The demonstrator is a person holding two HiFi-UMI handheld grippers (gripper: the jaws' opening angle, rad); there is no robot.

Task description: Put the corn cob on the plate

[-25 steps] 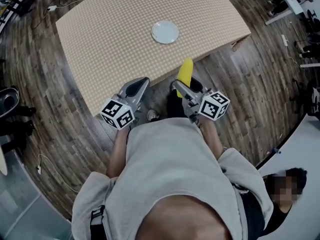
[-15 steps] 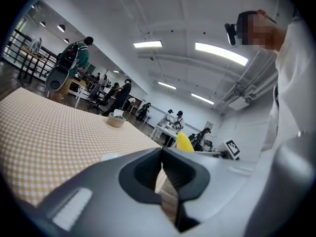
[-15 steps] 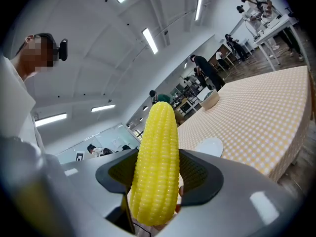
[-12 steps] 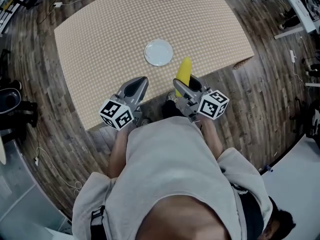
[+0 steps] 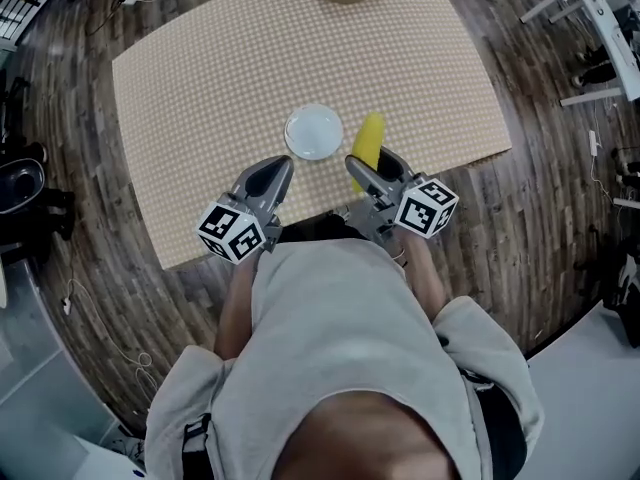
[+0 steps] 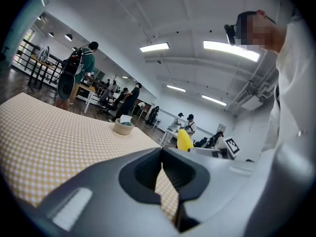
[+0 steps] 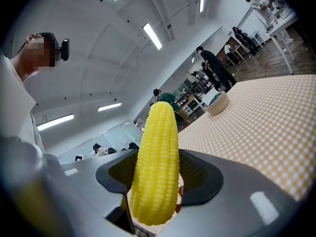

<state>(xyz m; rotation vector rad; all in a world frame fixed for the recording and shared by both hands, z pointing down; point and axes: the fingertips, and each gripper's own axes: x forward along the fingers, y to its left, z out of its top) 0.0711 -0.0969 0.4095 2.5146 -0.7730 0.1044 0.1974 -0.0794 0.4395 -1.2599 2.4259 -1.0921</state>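
Head view shows the right gripper (image 5: 378,171) clamped on the corn cob (image 5: 368,138), which juts out over the table's (image 5: 200,78) near edge, just right of the plate (image 5: 313,131). The left gripper (image 5: 263,180), jaws together and empty, hangs over the same edge, near the plate.

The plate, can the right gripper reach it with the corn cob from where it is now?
Probably yes. The right gripper, shut on the corn cob, hangs just right of the plate in the head view, with only bare table between them.
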